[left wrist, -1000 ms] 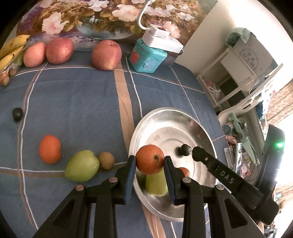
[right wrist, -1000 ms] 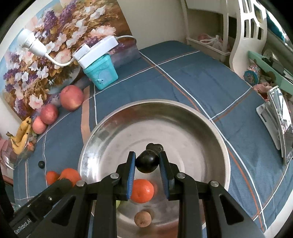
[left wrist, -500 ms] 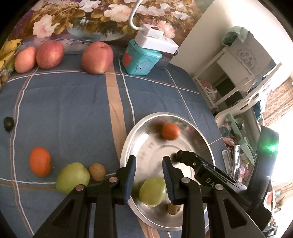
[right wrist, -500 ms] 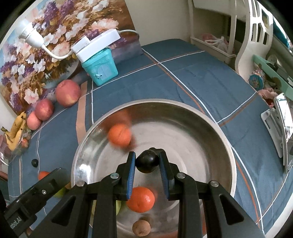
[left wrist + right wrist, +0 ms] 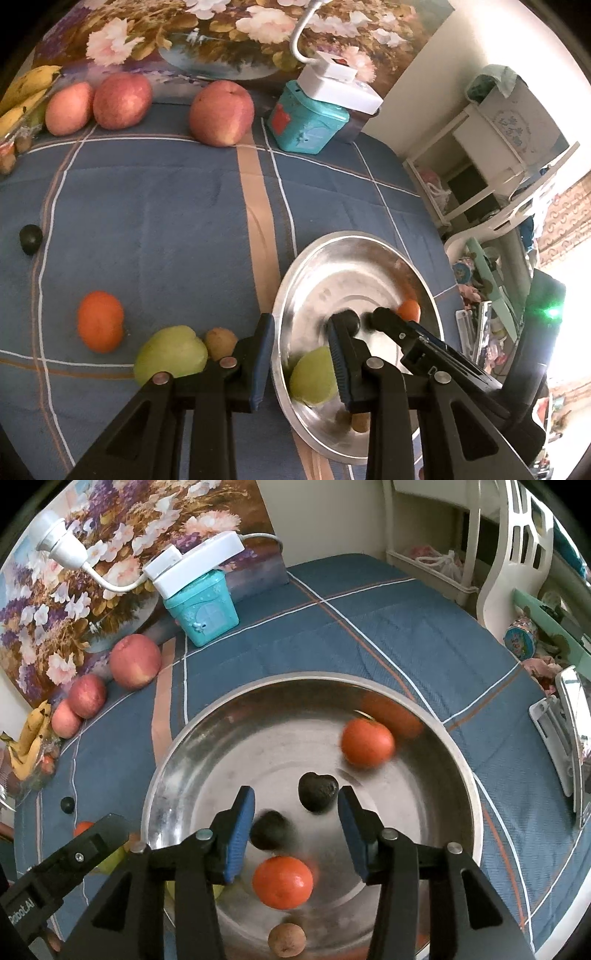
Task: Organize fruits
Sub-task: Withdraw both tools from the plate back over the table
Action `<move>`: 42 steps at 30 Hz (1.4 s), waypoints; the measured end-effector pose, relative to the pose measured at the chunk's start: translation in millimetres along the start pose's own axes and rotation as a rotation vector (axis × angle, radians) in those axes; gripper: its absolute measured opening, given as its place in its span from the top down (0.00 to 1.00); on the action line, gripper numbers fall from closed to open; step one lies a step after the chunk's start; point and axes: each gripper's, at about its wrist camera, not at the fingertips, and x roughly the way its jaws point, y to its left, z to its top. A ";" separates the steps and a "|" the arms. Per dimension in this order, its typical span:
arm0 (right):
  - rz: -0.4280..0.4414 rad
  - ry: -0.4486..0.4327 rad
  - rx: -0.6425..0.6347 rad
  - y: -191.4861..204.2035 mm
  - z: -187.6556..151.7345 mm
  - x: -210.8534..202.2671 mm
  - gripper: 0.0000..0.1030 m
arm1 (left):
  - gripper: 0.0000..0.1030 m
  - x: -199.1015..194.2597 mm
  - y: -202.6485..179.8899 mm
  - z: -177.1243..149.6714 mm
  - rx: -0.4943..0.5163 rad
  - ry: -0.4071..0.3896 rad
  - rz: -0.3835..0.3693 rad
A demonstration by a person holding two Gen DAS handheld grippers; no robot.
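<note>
A steel bowl (image 5: 354,234) (image 5: 295,675) sits on the blue cloth. My right gripper (image 5: 295,805) hangs over it and its jaws are opening; the pads press on nothing. A dark fruit (image 5: 317,792) shows between them over the bowl floor, beside a blurred dark shape (image 5: 271,829) I cannot identify. One orange (image 5: 367,742) rolls, blurred, at the far right wall. Another orange (image 5: 282,882), a brown fruit (image 5: 286,939) and a green fruit (image 5: 314,376) lie at the near side. My left gripper (image 5: 301,356) hovers at the bowl's left rim, jaws opening slightly, nothing between them.
On the cloth left of the bowl lie an orange (image 5: 99,321), a green fruit (image 5: 170,356), a small brown fruit (image 5: 221,341) and a dark fruit (image 5: 30,239). Three red apples (image 5: 221,112), bananas (image 5: 22,92) and a teal box (image 5: 306,123) line the back.
My left gripper let go of its orange, which rolled across the bowl to the far right side. My right gripper's jaws parted and the dark fruit came out of them.
</note>
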 end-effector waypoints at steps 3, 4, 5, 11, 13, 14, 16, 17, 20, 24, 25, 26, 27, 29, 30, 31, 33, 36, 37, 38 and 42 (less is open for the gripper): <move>0.000 0.003 -0.001 -0.1 -0.6 0.6 0.45 | 0.59 -0.2 1.9 1.2 -0.003 0.003 0.006; -0.001 0.003 -0.001 -0.1 -0.6 0.9 0.40 | 0.54 -0.9 3.0 1.6 -0.005 0.003 0.009; 0.003 0.002 -0.002 0.5 0.1 1.2 0.33 | 0.44 -1.8 4.1 2.0 -0.007 0.002 0.014; -0.021 -0.009 -0.030 3.4 -0.9 0.3 0.18 | 0.24 -12.6 14.3 7.5 -0.021 -0.031 0.081; -0.024 -0.018 -0.038 4.0 -2.0 -1.0 0.18 | 0.15 -14.8 19.5 9.2 -0.030 -0.040 0.107; -0.023 -0.023 -0.042 4.1 -2.3 -1.7 0.18 | 0.07 -16.7 24.6 10.2 -0.044 -0.047 0.133; -0.022 -0.038 -0.046 4.6 -3.1 -3.7 0.18 | 0.00 -19.3 32.9 11.8 -0.064 -0.053 0.176; -0.022 -0.045 -0.048 5.0 -3.3 -4.8 0.14 | 0.00 -21.9 38.3 13.0 -0.079 -0.057 0.208; -0.020 -0.066 -0.056 6.5 -3.4 -7.9 0.05 | 0.00 -31.9 49.4 15.3 -0.091 -0.074 0.286; -0.010 -0.083 -0.064 10.8 -4.7 -12.2 0.05 | 0.00 -50.5 64.5 18.5 -0.105 -0.110 0.372; -0.007 -0.091 -0.070 12.4 -5.2 -13.7 0.04 | 0.00 -55.3 68.5 18.7 -0.107 -0.120 0.400; -0.004 -0.096 -0.077 14.3 -5.5 -15.0 0.05 | 0.00 -60.8 71.9 19.2 -0.106 -0.134 0.431; 0.000 -0.100 -0.083 15.9 -6.0 -16.1 0.05 | 0.00 -65.9 74.9 19.6 -0.105 -0.146 0.457; 0.016 -0.107 -0.096 20.1 -7.1 -18.7 0.05 | 0.00 -78.4 82.3 18.9 -0.101 -0.176 0.520; 0.025 -0.109 -0.101 22.5 -8.5 -20.2 0.05 | 0.00 -81.1 84.4 19.5 -0.099 -0.184 0.537; 0.028 -0.110 -0.107 24.7 -9.5 -20.9 0.05 | 0.00 -87.2 88.0 18.7 -0.096 -0.198 0.563; 0.021 -0.114 -0.125 29.5 -12.4 -22.0 0.05 | 0.00 -95.1 93.2 17.7 -0.096 -0.212 0.596; 0.009 -0.129 -0.158 37.1 -17.3 -26.5 0.05 | 0.00 -107.4 100.8 12.9 -0.107 -0.220 0.634; 0.010 -0.133 -0.162 38.8 -18.7 -28.2 0.05 | 0.00 -110.6 102.9 10.8 -0.111 -0.220 0.639; 0.013 -0.137 -0.165 41.3 -20.4 -30.8 0.05 | 0.00 -114.3 105.5 7.7 -0.117 -0.222 0.646; 0.002 -0.143 -0.190 55.0 -25.7 -39.2 0.05 | 0.00 -122.8 106.3 -3.3 -0.122 -0.229 0.668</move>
